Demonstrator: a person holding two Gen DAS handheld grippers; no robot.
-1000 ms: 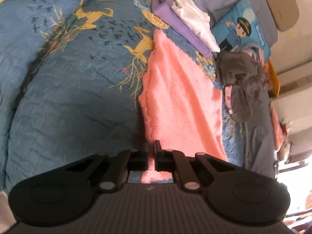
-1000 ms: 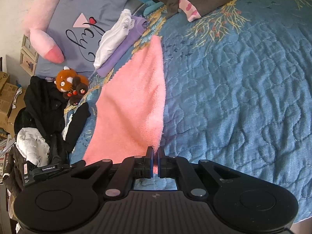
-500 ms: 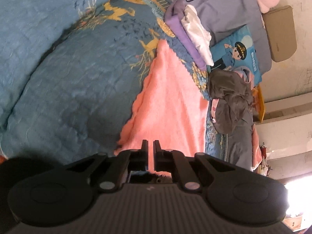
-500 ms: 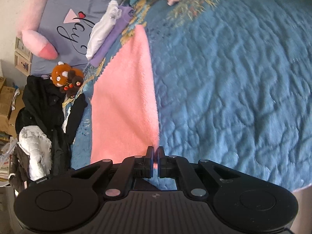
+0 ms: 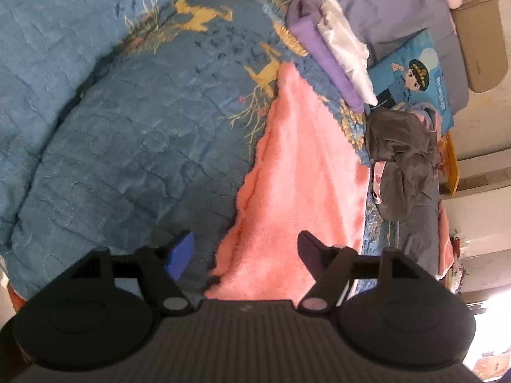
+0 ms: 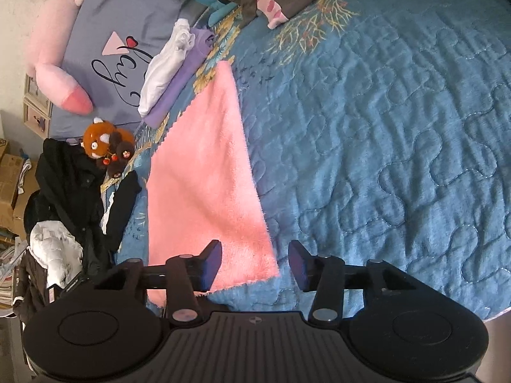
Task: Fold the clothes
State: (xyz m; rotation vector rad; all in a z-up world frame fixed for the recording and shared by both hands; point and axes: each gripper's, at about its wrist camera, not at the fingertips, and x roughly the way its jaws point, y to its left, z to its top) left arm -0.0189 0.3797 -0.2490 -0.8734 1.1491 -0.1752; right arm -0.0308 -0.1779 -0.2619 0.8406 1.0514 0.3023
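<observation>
While both our left tongs and right tongs have just been opening and grip nothing, the pink towel lies folded mid-frame on the bed, with a grey pile upper right seemingly unfolded.

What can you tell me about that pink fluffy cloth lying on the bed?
The pink cloth looks like soft fleece, a long flat strip with a wavy trimmed edge on one side. It lies spread on the blue quilt, its far end near a folded purple and white stack. Its near corners sit between the open jaws of both grippers, which have just let go.
</observation>
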